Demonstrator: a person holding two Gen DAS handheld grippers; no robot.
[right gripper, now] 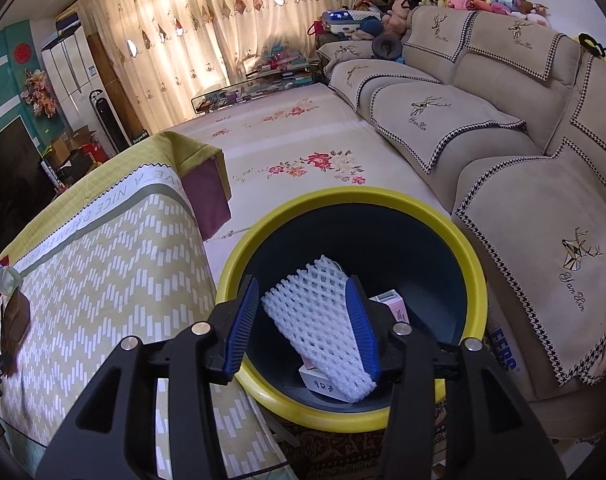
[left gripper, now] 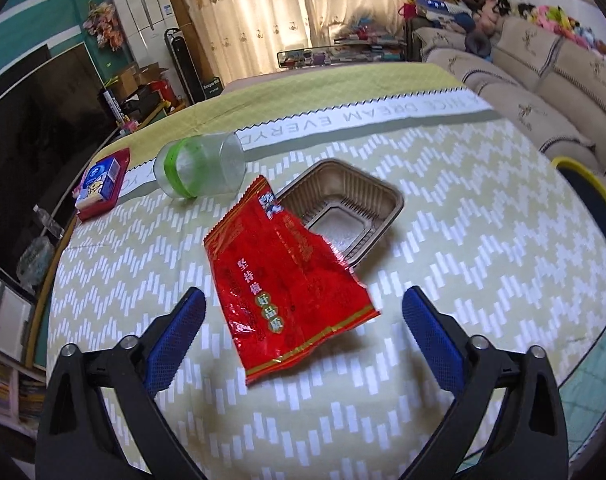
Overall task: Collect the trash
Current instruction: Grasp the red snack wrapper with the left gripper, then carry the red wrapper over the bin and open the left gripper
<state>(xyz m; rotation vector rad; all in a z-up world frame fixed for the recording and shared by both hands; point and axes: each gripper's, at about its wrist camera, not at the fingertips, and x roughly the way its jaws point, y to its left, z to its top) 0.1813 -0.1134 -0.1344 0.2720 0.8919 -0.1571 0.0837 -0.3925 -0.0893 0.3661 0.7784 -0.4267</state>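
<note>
Left claw [left gripper: 303,292]: fingers wide apart, nothing clamped, hanging over the near part of the table [left gripper: 483,248] and pointing down at a slant. Directly ahead, the red wrapper [left gripper: 279,276], flat on the cloth near the middle. Long axis almost along the pointing line of the claw, leaning a little to the left at the far end. Near short edge already between the two fingers, seemingly a little below them. Far end resting on the near-left rim of the brown tray [left gripper: 367,196]. Beyond, toward the far-left corner, a clear cup [left gripper: 201,170] on its side.

Right claw [right gripper: 303,284]: fingers half apart over the bin [right gripper: 475,248], on the floor beside the right edge of the table. White foam net [right gripper: 315,320] between them, touching the right finger, with a gap at the left one. Probably not clamped; lower end seemingly lying on a box [right gripper: 321,386] inside.

Clearly nearer to the wrapper: the left claw. Probably needed next: going straight down and closing across the short width, without turning. Possible trouble: thin foil slipping, or dragging the tray along.
</note>
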